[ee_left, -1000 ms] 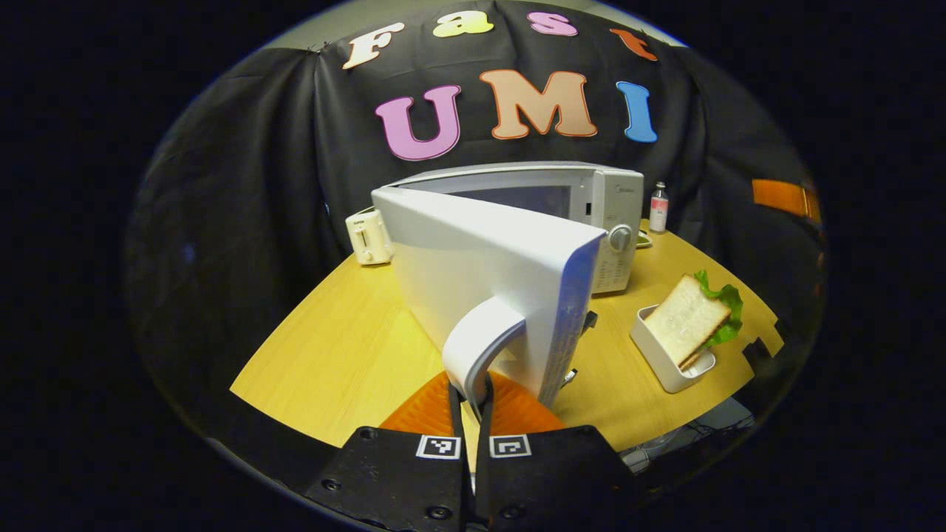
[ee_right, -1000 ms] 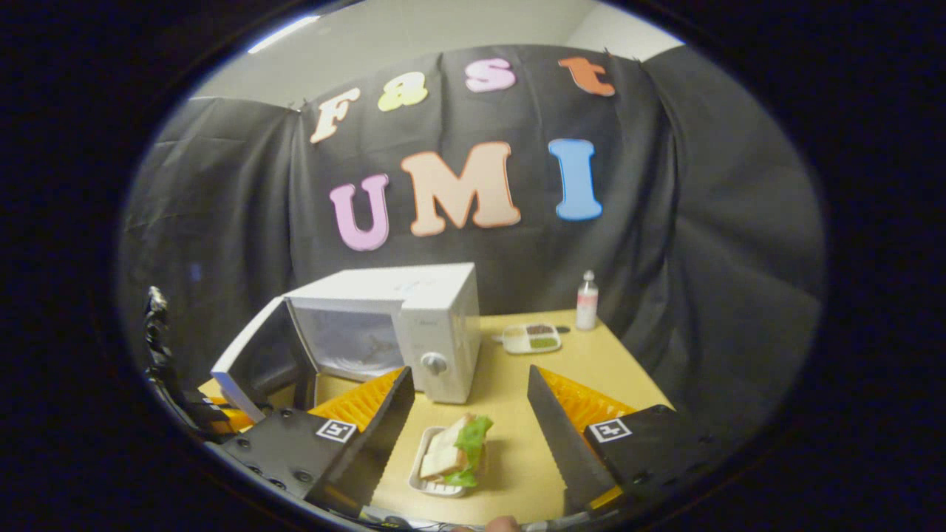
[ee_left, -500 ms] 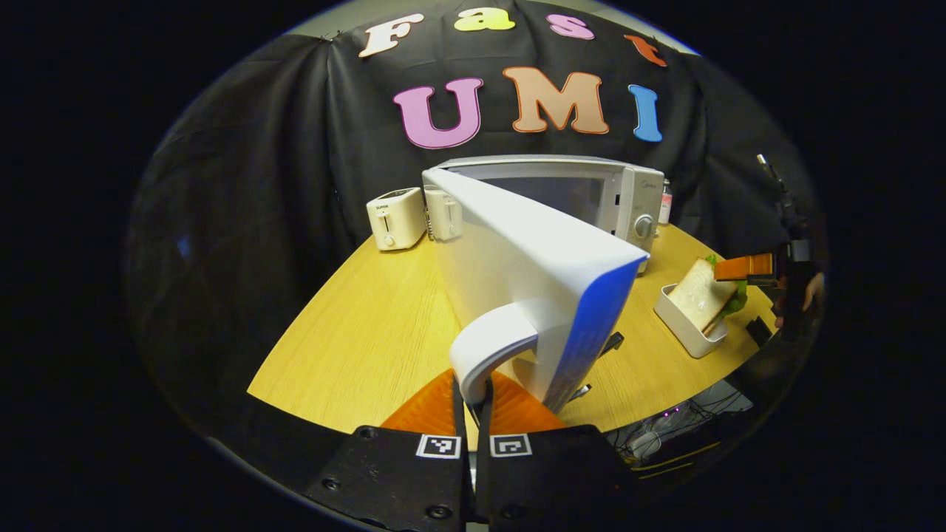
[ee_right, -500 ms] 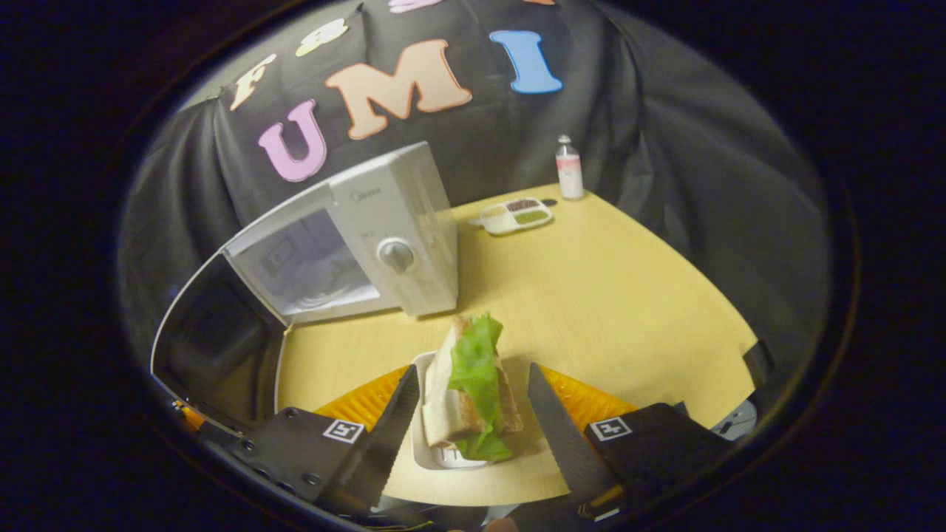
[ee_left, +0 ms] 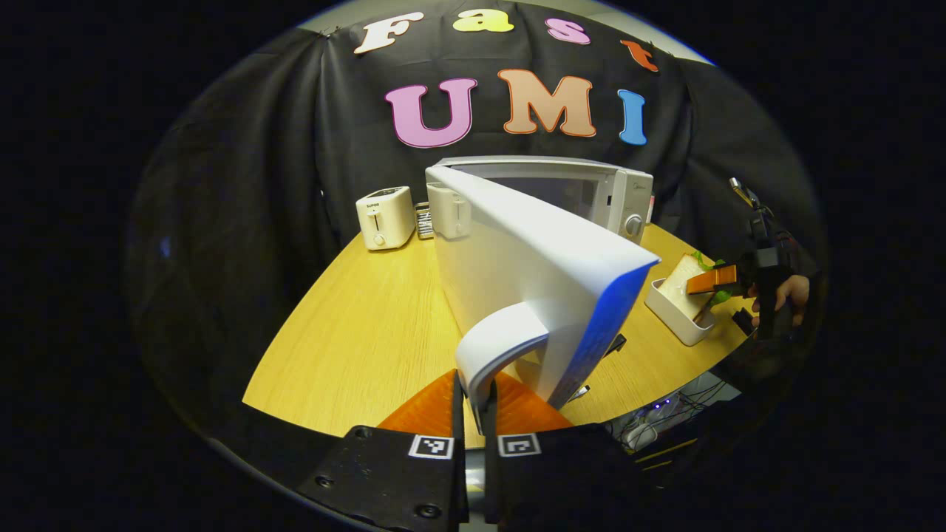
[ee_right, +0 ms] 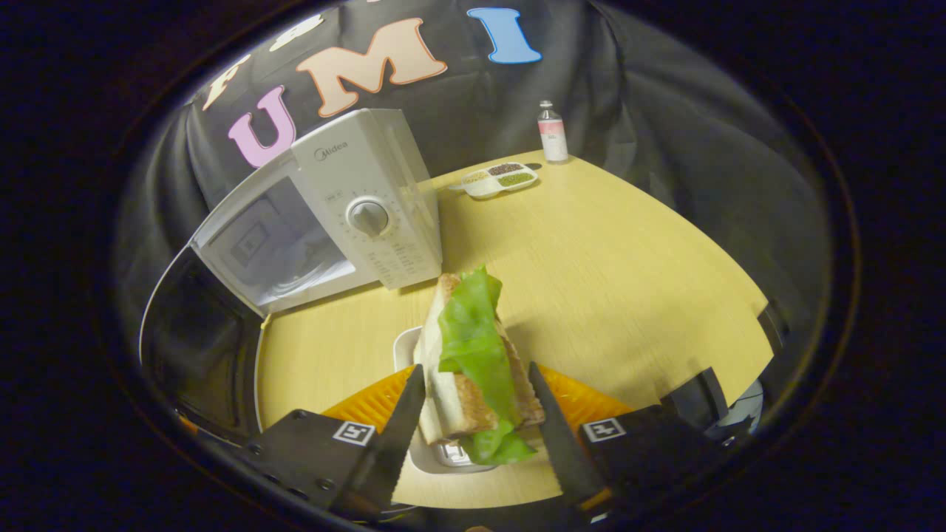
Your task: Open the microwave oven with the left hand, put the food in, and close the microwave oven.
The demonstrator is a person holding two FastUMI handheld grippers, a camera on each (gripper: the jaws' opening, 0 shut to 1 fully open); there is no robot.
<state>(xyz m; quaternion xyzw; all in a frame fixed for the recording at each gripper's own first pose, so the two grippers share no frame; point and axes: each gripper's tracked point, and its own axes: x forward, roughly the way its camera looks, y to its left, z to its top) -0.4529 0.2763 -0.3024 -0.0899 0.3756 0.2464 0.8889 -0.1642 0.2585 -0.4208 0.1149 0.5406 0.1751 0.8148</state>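
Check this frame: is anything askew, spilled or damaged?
Nothing spilled or damaged. The sandwich leans tilted in its small white tray, with lettuce hanging out the side. The microwave door stands open, its handle held by the left gripper.

- Staged recording booth, not a real kitchen: black cloth wall (ee_left: 244,170) draped behind a wooden table (ee_left: 355,332).
- Kitchen props: microwave (ee_right: 355,214), toasters (ee_left: 384,216), bottle (ee_right: 552,131).
- Loose cables (ee_left: 650,428) under the table edge.
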